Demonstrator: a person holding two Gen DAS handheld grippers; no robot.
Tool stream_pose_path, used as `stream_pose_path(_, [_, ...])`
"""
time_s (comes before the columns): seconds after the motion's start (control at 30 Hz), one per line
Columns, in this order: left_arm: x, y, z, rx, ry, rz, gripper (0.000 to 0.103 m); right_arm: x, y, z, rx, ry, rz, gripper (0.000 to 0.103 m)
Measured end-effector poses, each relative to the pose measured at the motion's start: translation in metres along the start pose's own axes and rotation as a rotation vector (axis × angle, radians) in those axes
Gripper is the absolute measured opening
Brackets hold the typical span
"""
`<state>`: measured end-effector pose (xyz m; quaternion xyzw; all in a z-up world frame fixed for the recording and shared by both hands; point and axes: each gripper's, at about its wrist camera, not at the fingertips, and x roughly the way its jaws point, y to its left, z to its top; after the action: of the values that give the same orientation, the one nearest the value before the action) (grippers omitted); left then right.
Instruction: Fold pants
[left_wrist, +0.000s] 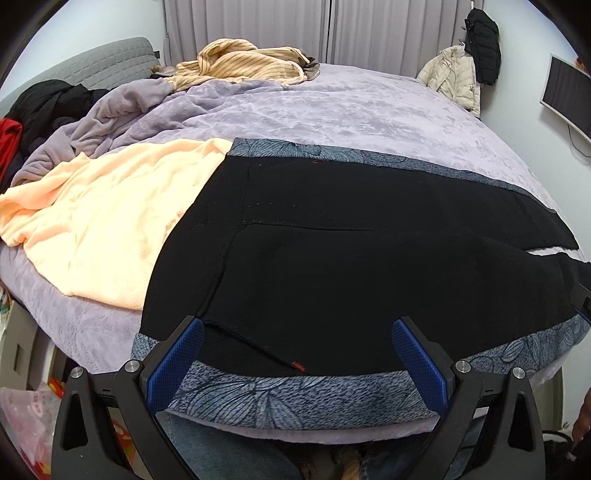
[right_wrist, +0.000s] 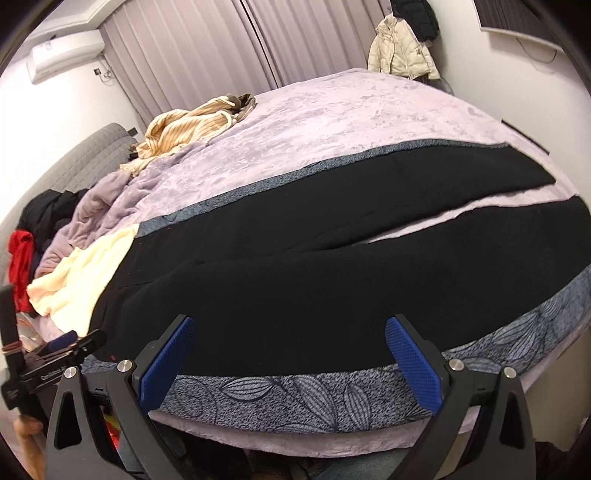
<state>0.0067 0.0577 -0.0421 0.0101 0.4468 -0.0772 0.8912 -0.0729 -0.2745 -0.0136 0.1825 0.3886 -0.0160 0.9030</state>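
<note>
Black pants (left_wrist: 351, 251) are spread flat on a blue-grey leaf-patterned mat (left_wrist: 288, 402) laid over the bed (left_wrist: 332, 107), which is covered in lilac plush. In the left wrist view the waist end is seen at the left, against a peach blanket (left_wrist: 96, 225), and the two legs run off to the right, a narrow gap showing between them. The left hand-held gripper (left_wrist: 297, 363) is held open at the near edge of the bed, its blue pads (left_wrist: 173, 365) wide apart over the mat and the pants' near edge; nothing is gripped. The right hand-held gripper (right_wrist: 290, 362) is likewise open and empty, its pads (right_wrist: 413, 365) set apart above the nearer leg (right_wrist: 332, 295) of the pants (right_wrist: 332, 258). In the right wrist view the left hand-held gripper (right_wrist: 55, 350) is seen just beside it, at the left. A striped yellow garment (left_wrist: 240, 59) lies at the far side of the bed, and black and red clothes (left_wrist: 33, 110) are heaped by the grey headboard (left_wrist: 107, 59). A cream jacket (right_wrist: 402, 48) hangs near the curtains (right_wrist: 207, 48).
</note>
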Motion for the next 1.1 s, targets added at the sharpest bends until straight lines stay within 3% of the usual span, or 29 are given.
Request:
stream_pose_path(0.1, [0.001,0.016,-0.007,-0.040,-0.001,-0.056,0.102,0.001,-0.008,-0.006,0.037,0.010,0.074,0.103])
stream_pose_path(0.27, [-0.001,0.044,-0.026,-0.071,-0.036,-0.132,0.102,0.003,-0.025,-0.024,0.123,0.015,0.272,0.099])
stream_pose_path(0.3, [0.000,0.049,-0.030,-0.072,-0.037,-0.141,0.102,0.007,-0.028,-0.030,0.136,0.029,0.314,0.083])
stream_pose_path(0.33, [0.001,0.054,-0.034,-0.075,-0.035,-0.153,0.102,0.012,-0.031,-0.036,0.149,0.055,0.357,0.054])
stream_pose_path(0.37, [0.003,0.058,-0.039,-0.080,-0.032,-0.164,0.102,0.018,-0.034,-0.042,0.168,0.090,0.401,0.044])
stream_pose_path(0.4, [0.005,0.063,-0.043,-0.087,-0.023,-0.173,0.102,0.023,-0.036,-0.048,0.183,0.118,0.431,0.042])
stream_pose_path(0.57, [0.005,0.076,-0.052,-0.129,-0.010,-0.223,0.102,0.053,-0.038,-0.083,0.249,0.281,0.548,0.043])
stream_pose_path(0.63, [0.003,0.077,-0.052,-0.130,-0.017,-0.259,0.102,0.062,-0.039,-0.094,0.270,0.304,0.557,0.053])
stream_pose_path(0.73, [0.002,0.080,-0.053,-0.130,-0.017,-0.299,0.102,0.069,-0.039,-0.100,0.289,0.282,0.577,0.068])
stream_pose_path(0.83, [0.005,0.084,-0.058,-0.151,-0.007,-0.335,0.102,0.085,-0.035,-0.099,0.317,0.268,0.617,0.068])
stream_pose_path(0.97, [0.012,0.090,-0.063,-0.223,-0.010,-0.396,0.102,0.092,-0.011,-0.091,0.336,0.208,0.780,0.068])
stream_pose_path(1.1, [0.030,0.093,-0.071,-0.303,0.032,-0.467,0.102,0.083,0.007,-0.078,0.302,0.153,0.822,0.068])
